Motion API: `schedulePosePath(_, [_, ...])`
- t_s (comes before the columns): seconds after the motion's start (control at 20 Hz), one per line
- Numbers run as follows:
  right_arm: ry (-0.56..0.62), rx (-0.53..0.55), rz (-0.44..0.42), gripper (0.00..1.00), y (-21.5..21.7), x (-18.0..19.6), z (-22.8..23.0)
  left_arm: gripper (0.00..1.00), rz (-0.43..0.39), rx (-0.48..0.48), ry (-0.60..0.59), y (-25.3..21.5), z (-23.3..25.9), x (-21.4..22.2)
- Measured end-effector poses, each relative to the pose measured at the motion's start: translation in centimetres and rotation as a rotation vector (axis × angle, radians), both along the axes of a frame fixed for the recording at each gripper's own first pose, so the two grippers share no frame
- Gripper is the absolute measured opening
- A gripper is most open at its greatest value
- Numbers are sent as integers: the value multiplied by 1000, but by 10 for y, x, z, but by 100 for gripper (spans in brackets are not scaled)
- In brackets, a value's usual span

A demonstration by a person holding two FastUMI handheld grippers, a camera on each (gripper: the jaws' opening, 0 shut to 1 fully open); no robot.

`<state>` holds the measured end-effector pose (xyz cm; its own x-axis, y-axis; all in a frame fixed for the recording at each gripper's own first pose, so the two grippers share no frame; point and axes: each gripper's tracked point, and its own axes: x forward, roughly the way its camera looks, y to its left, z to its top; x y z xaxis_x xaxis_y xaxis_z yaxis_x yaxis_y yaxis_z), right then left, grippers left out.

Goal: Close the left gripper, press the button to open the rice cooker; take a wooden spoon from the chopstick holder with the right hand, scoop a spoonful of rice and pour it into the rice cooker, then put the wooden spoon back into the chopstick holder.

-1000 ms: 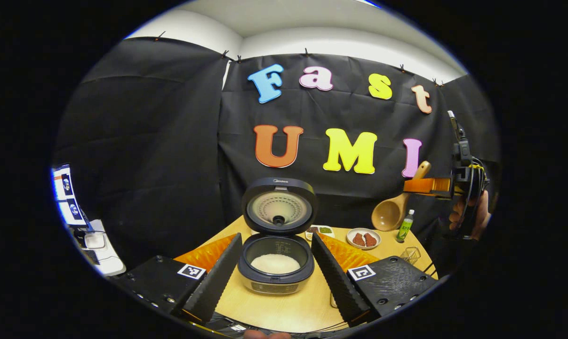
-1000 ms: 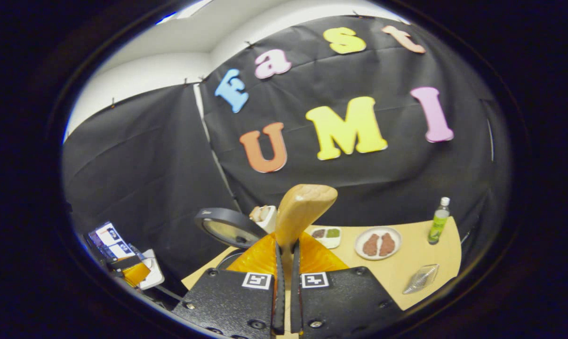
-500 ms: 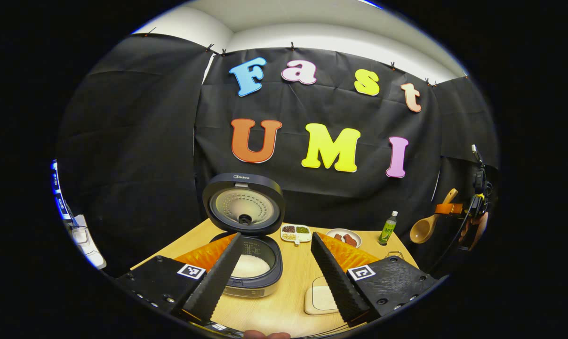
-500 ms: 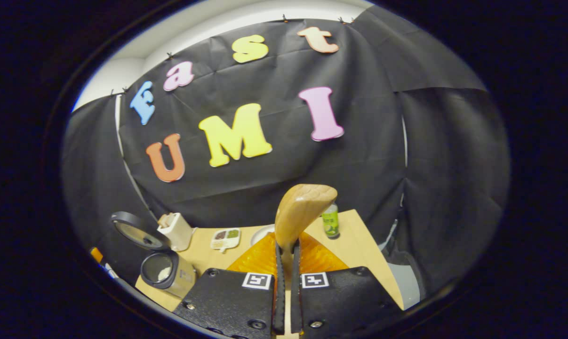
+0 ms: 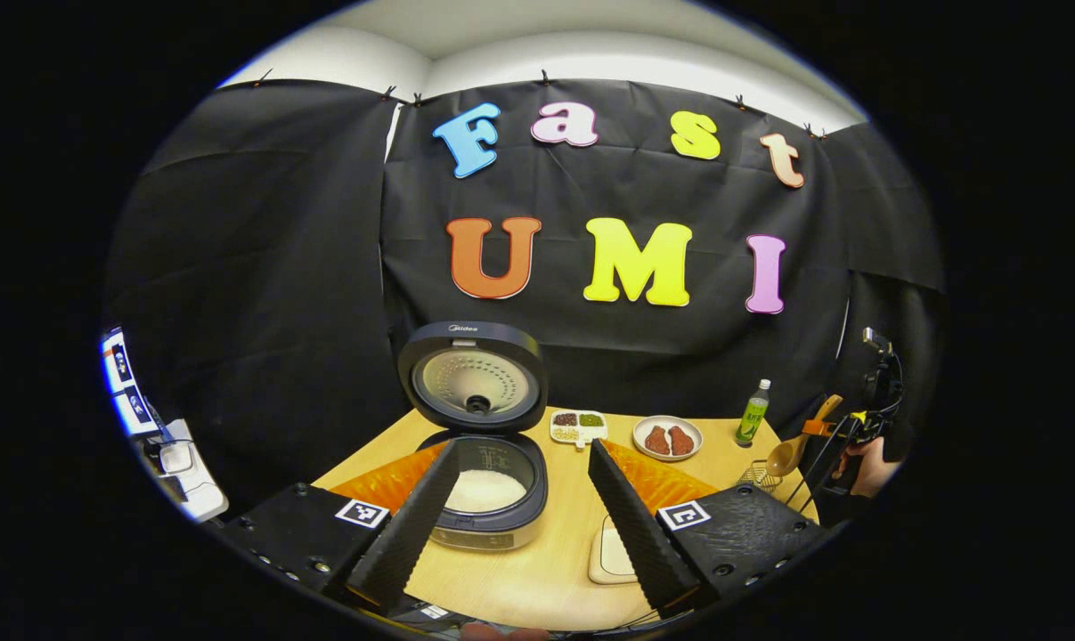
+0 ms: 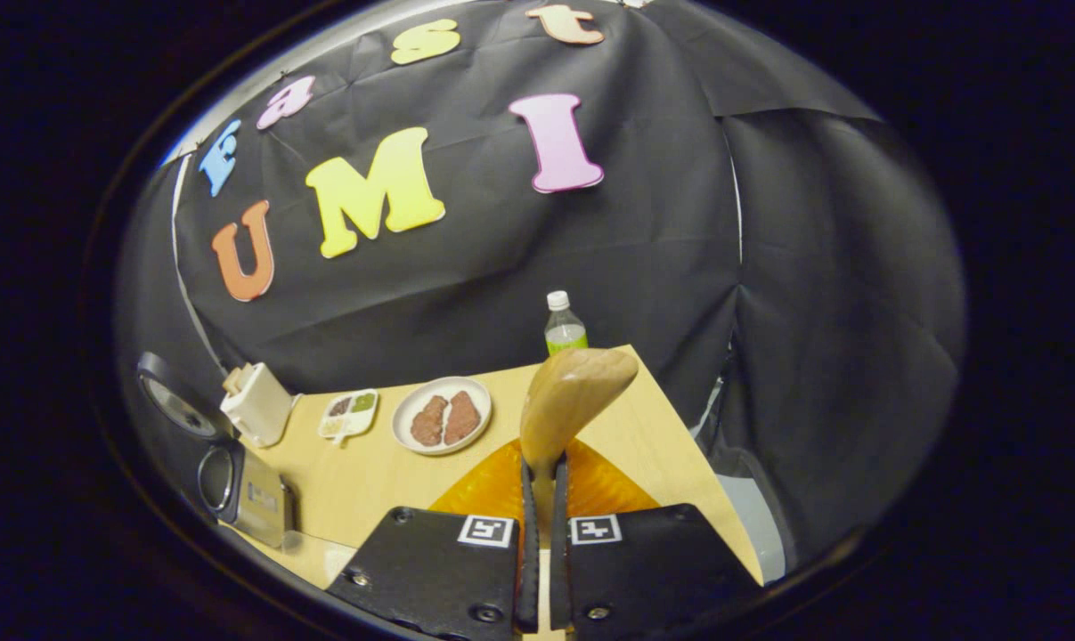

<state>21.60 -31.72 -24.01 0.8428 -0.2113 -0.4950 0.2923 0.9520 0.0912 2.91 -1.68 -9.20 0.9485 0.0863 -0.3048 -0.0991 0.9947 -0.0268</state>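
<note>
Showing the right gripper [image 6: 541, 485] with its jaws pinching the handle of the wooden spoon [image 6: 571, 396], whose end rises at 12 o'clock above the bench [image 6: 368, 472]. The left gripper [image 5: 519, 507] hovers with jaws spread wide, framing the rice cooker [image 5: 484, 499], lid [image 5: 473, 378] raised and white rice [image 5: 484, 490] inside. In the left gripper view, the spoon's bowl [image 5: 782, 458] hangs at 3 o'clock just above the wire chopstick holder [image 5: 755, 476]. A green bottle [image 6: 564, 329], a plate [image 6: 442, 417] and a divided dish [image 6: 347, 416] stand behind.
</note>
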Motion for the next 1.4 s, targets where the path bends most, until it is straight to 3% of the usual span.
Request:
schedulePosePath(0.35, [56,18,-10,10,-4,18,-59,94,41,26,23,10,0,-9])
schedulePosePath(0.6, [79,55,-12,12,-3,16,-87,94,18,35,34,2,-6,-3])
schedulePosePath(0.9, [46,38,-5,19,-8,8,-72,95,-26,28,15,-14,-4,5])
schedulePosePath(0.95, [33,21,-6,21,-11,5,-65,95,-32,23,7,-15,-2,8])
schedulePosePath(1.1, [0,-24,-16,64,-20,-6,-43,95,-55,15,-18,-22,4,16])
schedulePosePath(1.2, [-26,-57,-20,76,-30,-14,-19,95,-69,12,-39,-23,7,24])
schedulePosePath(1.4, [-91,-126,-20,78,-36,-27,26,94,-90,56,-76,-17,25,44])
